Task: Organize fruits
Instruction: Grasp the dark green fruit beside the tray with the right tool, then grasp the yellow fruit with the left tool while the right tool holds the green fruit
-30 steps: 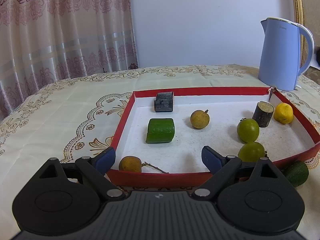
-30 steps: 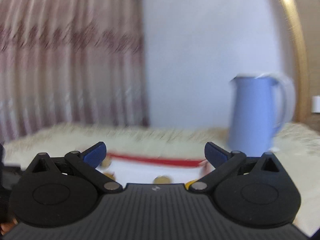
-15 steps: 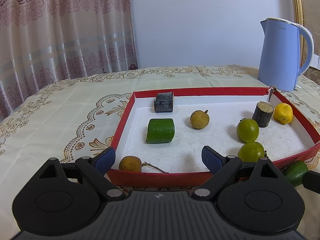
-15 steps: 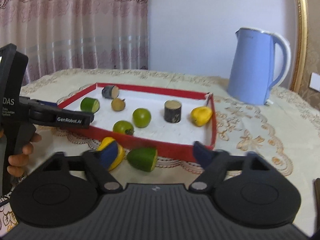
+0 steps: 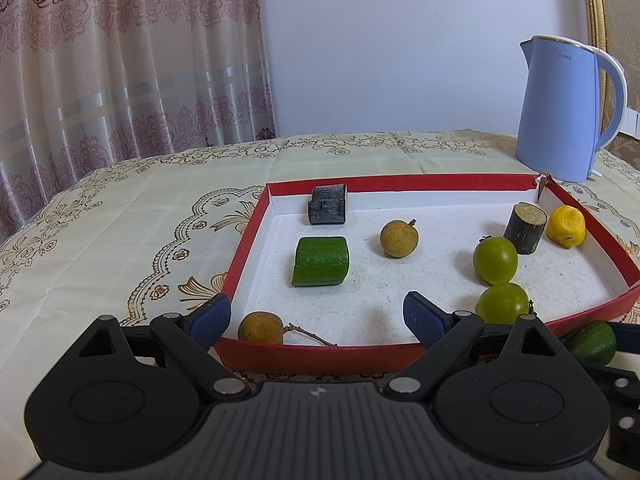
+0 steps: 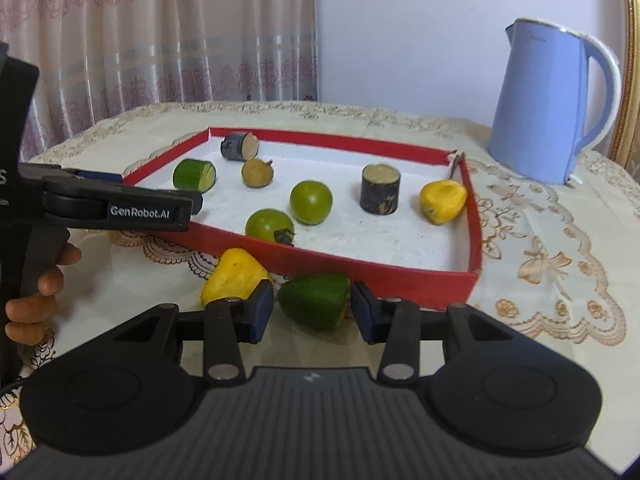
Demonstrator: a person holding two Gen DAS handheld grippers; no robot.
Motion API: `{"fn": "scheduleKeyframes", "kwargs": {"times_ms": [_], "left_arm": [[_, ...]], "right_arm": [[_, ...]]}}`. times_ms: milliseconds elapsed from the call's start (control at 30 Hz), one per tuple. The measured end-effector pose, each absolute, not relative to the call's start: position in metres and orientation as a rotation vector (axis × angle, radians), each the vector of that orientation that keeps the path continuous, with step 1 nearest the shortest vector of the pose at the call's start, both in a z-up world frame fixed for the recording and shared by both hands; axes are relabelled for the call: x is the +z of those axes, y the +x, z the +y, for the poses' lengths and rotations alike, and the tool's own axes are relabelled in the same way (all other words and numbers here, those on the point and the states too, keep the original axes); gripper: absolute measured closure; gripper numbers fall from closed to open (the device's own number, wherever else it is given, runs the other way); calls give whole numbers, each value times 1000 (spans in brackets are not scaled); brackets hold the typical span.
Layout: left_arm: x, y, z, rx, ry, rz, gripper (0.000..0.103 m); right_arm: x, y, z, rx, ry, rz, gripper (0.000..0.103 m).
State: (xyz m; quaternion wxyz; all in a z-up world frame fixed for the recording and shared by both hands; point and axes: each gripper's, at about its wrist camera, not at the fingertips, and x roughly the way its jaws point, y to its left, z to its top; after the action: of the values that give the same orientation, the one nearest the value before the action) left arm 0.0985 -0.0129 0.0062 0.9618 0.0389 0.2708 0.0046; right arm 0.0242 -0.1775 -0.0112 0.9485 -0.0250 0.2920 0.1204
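Green avocado-looking half (image 6: 316, 300) sits on the tabletop (image 6: 540, 312) at lower centre of the right wrist view, just outside the red tray's (image 6: 376, 276) near wall, and the right claw (image 6: 312, 310) has a pad on each side of it. Pads look close but I can't tell if they're actually touching yet, so I'd call it released and not gripping. The left claw (image 5: 316, 318) is spread wide, holding nothing, parked low at the tray's near left corner.

To do this grab well, I reckon: close square on the rounded flanks, go gently since it looks soft and slippery, then lift straight up before heading over the wall.

Room-wise, a yellow piece (image 6: 232, 276) sits just left of the left pad, so don't swing that way. The tray wall is right behind the fruit. Open white floor shows at lower right inside the tray, near the other yellow fruit (image 6: 442, 202).
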Motion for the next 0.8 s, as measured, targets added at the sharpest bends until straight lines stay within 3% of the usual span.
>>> {"fn": "scheduleKeyframes", "kwargs": {"times_ms": [267,800], "left_arm": [[7,97,-12,6,75,547,9],[28,33,-57,-73,237,469,9]], "right_arm": [[-9,17,-178,245,-71,581,69],[-11,-7,-215,232,17,551,69]]}}
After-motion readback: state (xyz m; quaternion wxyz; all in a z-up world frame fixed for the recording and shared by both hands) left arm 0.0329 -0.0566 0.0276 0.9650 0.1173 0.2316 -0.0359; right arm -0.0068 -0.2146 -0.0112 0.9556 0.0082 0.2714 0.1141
